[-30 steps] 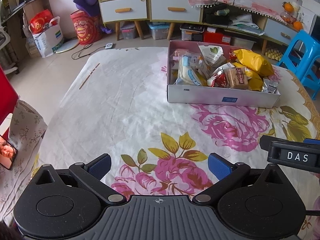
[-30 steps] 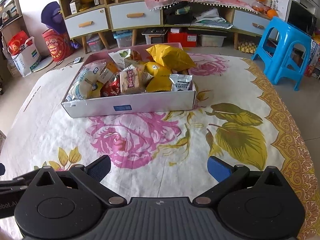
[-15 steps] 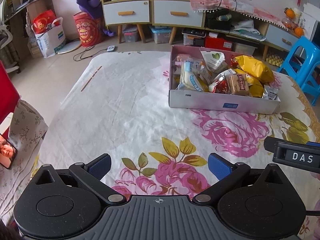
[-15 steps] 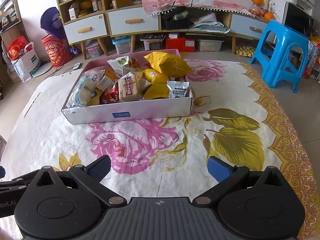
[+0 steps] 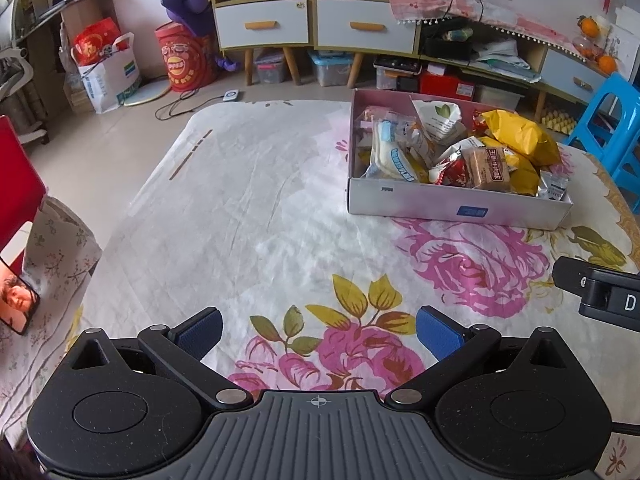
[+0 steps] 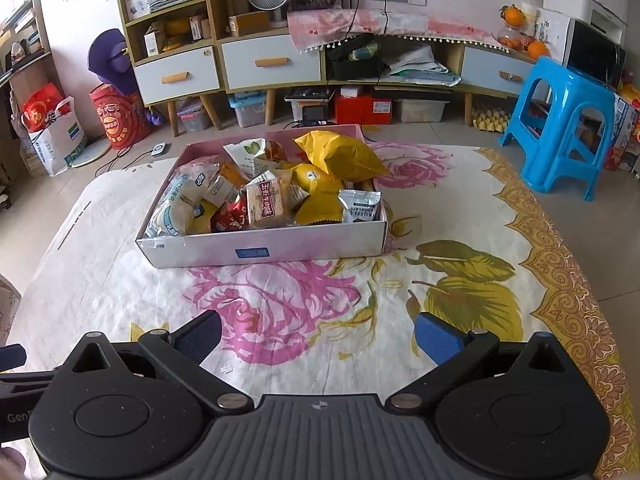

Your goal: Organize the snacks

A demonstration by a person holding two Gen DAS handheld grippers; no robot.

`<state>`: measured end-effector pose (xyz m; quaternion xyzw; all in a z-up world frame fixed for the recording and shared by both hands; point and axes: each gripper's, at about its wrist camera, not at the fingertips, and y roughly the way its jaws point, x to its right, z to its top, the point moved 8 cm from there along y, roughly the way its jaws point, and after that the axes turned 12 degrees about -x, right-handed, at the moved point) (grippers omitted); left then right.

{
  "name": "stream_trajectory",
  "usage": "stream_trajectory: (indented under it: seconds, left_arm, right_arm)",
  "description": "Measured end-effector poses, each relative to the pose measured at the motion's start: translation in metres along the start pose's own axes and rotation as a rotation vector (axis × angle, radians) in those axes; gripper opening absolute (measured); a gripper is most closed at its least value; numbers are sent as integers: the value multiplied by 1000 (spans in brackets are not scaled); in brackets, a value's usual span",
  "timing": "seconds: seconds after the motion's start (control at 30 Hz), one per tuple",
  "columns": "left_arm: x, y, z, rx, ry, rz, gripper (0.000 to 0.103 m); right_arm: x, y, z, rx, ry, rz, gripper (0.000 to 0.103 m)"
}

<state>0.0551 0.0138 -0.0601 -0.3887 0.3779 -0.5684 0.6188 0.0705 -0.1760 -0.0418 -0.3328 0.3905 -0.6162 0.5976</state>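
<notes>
While both tools have drawn back from the table over the last second, the box [image 5: 456, 202] of snacks has shrunk in each view and sits further ahead, well apart from either set of fingers. Judgement: with every packet in the box and the floral cloth [image 5: 256, 216] otherwise bare, the sorting looks finished and this is a retreat, not an approach.

Left gripper [image 5: 318, 330] — jaws spread wide, nothing between the blue pads; the box lies ahead and to its right. Right gripper [image 6: 318, 332] — likewise wide and empty; the box lies ahead, slightly to its left.

Contents, left to right from the right wrist view: a white and blue bread packet [image 6: 180, 204], a red foil packet [image 6: 230, 218], a clear-wrapped cake [image 6: 266, 204] bearing red Chinese characters, yellow bags [image 6: 340, 156] piled behind, and a grey sachet [image 6: 360, 208] reading "TRUFFLE CHOCOLATE" at the box's right-hand corner.

Other writing: a blue sticker [image 6: 252, 253] on the box front, too small to read; a letter "D" on the right tool's body in the left view; "Gen" on the left tool's body in the right view
</notes>
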Motion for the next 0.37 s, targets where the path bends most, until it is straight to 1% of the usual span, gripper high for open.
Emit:
stream_trajectory:
  seconds: [0.17, 0.37]
  left_arm:
    - [1, -1, -1, -11, 1, -16, 103]
    - [1, -6, -4, -4, 11, -23, 103]
  right_arm:
    - [0, -1, 0, -1, 1, -4, 95]
    - [-4, -7, -1, 7, -15, -3, 95]
